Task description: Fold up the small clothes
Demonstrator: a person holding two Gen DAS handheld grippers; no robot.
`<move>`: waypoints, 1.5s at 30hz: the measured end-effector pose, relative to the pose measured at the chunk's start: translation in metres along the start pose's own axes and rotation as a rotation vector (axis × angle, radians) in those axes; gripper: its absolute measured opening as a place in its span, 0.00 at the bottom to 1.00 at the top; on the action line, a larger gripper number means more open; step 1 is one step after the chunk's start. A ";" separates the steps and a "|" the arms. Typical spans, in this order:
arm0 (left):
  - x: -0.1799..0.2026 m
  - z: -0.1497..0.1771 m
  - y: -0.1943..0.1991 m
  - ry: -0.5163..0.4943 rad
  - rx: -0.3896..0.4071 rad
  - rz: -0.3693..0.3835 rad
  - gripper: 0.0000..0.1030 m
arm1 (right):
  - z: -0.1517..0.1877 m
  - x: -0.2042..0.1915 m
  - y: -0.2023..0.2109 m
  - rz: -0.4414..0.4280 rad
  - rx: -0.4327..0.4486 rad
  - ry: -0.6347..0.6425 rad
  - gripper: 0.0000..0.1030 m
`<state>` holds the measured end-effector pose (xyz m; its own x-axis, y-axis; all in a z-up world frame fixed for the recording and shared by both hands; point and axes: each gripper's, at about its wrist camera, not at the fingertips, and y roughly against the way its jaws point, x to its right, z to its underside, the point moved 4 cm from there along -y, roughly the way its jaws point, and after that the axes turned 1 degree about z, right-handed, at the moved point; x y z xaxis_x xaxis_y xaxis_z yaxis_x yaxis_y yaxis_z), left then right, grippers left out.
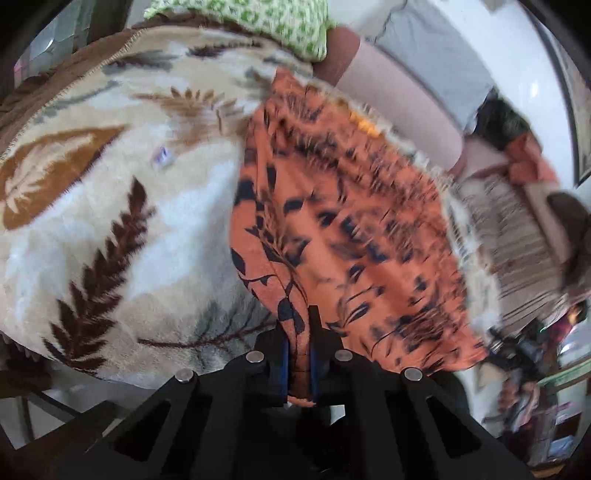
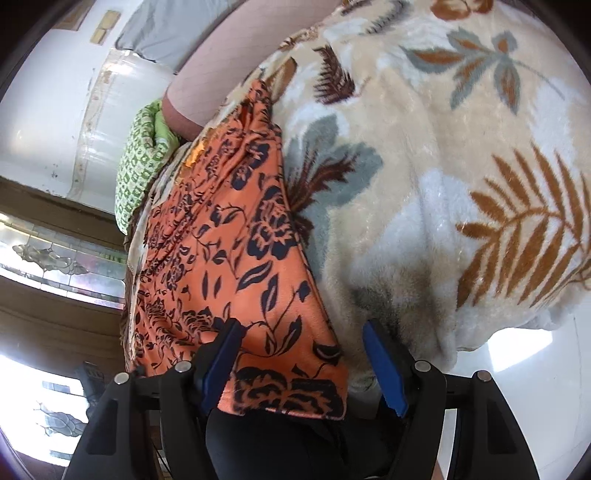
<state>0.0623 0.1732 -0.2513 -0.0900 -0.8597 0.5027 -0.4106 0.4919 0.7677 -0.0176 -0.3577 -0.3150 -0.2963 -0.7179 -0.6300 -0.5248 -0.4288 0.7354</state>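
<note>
An orange garment (image 1: 332,221) with a dark floral print lies on a cream leaf-patterned fleece blanket (image 1: 110,192). My left gripper (image 1: 299,332) is shut on the garment's near edge, cloth pinched between its blue pads. In the right wrist view the same garment (image 2: 229,251) stretches away over the blanket (image 2: 443,184). My right gripper (image 2: 303,347) is open, its blue-padded fingers (image 2: 384,365) wide apart on either side of the garment's near corner, which lies between them unpinched.
A green-patterned cushion (image 1: 258,22) and a pink bolster (image 1: 399,103) lie at the blanket's far side. A striped cloth (image 1: 517,251) sits to the right. A white wall (image 2: 48,110) and wooden window frame (image 2: 55,266) are left of the bed.
</note>
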 end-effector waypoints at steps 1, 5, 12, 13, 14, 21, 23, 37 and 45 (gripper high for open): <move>-0.001 -0.004 0.009 -0.007 0.018 -0.014 0.07 | 0.000 -0.001 0.004 0.000 0.008 0.002 0.70; -0.012 -0.013 0.029 -0.031 0.052 -0.092 0.07 | 0.002 0.001 0.009 -0.009 0.014 -0.012 0.70; -0.043 0.000 0.028 0.027 0.020 -0.130 0.07 | 0.006 -0.004 -0.002 0.003 -0.024 -0.002 0.70; -0.044 0.002 0.023 0.029 0.011 -0.136 0.07 | 0.006 -0.005 -0.004 0.005 -0.028 0.001 0.70; -0.043 0.004 0.019 0.027 0.005 -0.141 0.07 | 0.006 -0.006 -0.006 0.007 -0.033 0.005 0.70; -0.041 0.008 0.005 -0.014 -0.026 -0.184 0.41 | 0.011 0.009 -0.022 0.101 -0.065 0.030 0.70; -0.045 0.006 0.004 0.004 -0.021 -0.156 0.52 | 0.015 0.015 -0.029 0.078 -0.090 0.010 0.70; -0.052 0.021 -0.009 0.011 -0.107 -0.121 0.52 | 0.041 0.000 -0.059 0.079 -0.208 0.095 0.52; -0.037 0.019 -0.029 -0.082 -0.134 -0.143 0.16 | 0.046 0.001 -0.056 0.147 -0.190 0.121 0.19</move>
<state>0.0603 0.1883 -0.2994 -0.1151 -0.9279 0.3547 -0.3007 0.3729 0.8778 -0.0249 -0.3089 -0.3682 -0.2545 -0.8356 -0.4868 -0.3206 -0.4021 0.8577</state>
